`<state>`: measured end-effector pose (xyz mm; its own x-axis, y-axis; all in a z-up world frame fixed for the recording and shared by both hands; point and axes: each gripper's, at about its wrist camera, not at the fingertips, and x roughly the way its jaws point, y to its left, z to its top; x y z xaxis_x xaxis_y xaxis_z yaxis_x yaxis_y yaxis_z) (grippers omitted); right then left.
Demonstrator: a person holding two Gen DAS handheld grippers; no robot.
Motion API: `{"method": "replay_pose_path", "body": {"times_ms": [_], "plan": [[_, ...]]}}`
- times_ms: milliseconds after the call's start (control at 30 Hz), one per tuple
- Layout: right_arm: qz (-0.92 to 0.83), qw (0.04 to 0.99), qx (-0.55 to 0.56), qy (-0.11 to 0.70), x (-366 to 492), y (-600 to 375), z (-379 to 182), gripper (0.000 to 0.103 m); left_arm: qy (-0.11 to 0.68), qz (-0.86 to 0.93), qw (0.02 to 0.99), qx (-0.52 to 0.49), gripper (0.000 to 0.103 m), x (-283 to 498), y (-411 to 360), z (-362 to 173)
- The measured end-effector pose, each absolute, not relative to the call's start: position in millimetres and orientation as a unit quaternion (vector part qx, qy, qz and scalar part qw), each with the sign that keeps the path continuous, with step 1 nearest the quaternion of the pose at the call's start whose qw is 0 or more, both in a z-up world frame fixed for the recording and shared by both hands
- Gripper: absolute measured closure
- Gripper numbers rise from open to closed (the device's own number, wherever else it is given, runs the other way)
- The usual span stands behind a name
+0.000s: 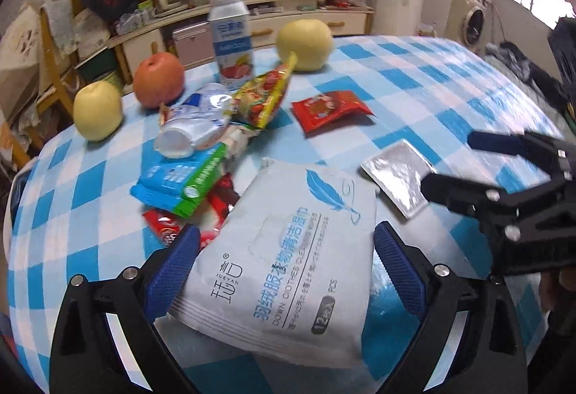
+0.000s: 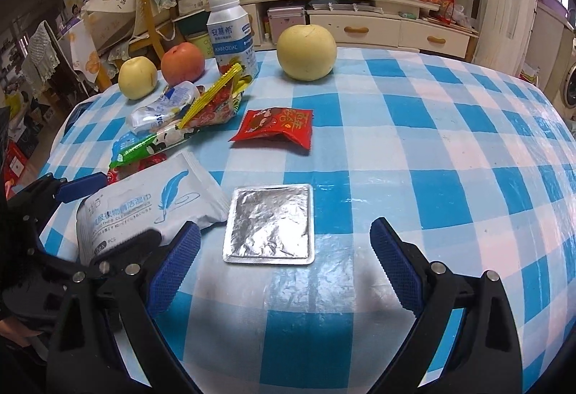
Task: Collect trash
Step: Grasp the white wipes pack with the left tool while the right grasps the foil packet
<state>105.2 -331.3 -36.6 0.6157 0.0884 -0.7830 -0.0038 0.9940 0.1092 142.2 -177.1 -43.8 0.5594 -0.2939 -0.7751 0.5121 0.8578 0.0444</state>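
Your left gripper (image 1: pixel 286 268) gapes wide around one white wet-wipes pack (image 1: pixel 288 250). Your right gripper (image 2: pixel 284 268) stands open too, one silver foil sachet (image 2: pixel 269 225) lying flat between its fingers. Beyond the fingertips: three round fruits, one upright yogurt bottle (image 2: pixel 232 34), one red snack packet (image 2: pixel 275 126). A heap of wrappers (image 1: pixel 201 156) crowds your left finger.
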Motion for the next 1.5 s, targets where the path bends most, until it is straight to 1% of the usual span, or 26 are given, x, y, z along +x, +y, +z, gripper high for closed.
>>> {"method": "replay_pose_path", "body": {"times_ms": [133,233,400,467,733,1100,1200,1300,1367,1400,1433,1467,1500], "plan": [[0.017,0.896,0.045,0.441,104.0,-336.6,-37.3,0.007,0.401,-0.219,0.869,0.189,0.007,136.4,-189.7,-51.9],[0.013,0.894,0.048,0.445,104.1,-339.7,-40.1,0.007,0.407,-0.215,0.866,0.196,0.007,139.3,-191.9,-56.5],[0.015,0.889,0.053,0.455,107.8,-340.7,-47.0,0.007,0.407,-0.206,0.875,0.162,0.008,143.5,-181.3,-54.3],[0.018,0.885,0.057,0.461,110.4,-340.9,-50.9,0.007,0.405,-0.204,0.877,0.158,0.014,143.3,-178.5,-52.6],[0.029,0.879,0.063,0.472,118.5,-338.5,-60.0,0.007,0.399,-0.189,0.889,0.125,0.020,141.8,-165.2,-42.1],[0.019,0.879,0.038,0.474,129.9,-328.2,-68.5,0.007,0.385,-0.174,0.900,0.107,0.021,122.2,-151.8,-27.2],[0.008,0.879,0.002,0.477,129.8,-318.1,-71.8,0.007,0.375,-0.168,0.906,0.104,0.021,113.2,-146.4,-19.4],[0.013,0.880,-0.003,0.474,129.3,-312.1,-71.0,0.008,0.367,-0.160,0.912,0.093,0.021,106.6,-137.5,-9.6],[0.011,0.883,-0.002,0.470,130.1,-311.5,-70.4,0.010,0.362,-0.154,0.915,0.093,0.021,104.2,-131.0,-3.4],[0.009,0.885,-0.001,0.466,130.2,-311.0,-69.5,0.016,0.359,-0.150,0.917,0.094,0.021,103.3,-127.8,-0.5],[0.008,0.887,-0.001,0.461,130.0,-310.6,-67.8,0.030,0.356,-0.146,0.918,0.094,0.021,102.9,-124.8,2.2],[0.008,0.889,0.001,0.459,130.6,-310.5,-66.5,0.036,0.353,-0.143,0.920,0.093,0.021,102.4,-121.4,5.2],[0.007,0.889,0.004,0.458,131.1,-311.0,-66.6,0.037,0.351,-0.142,0.921,0.091,0.021,102.3,-118.4,7.0]]}}
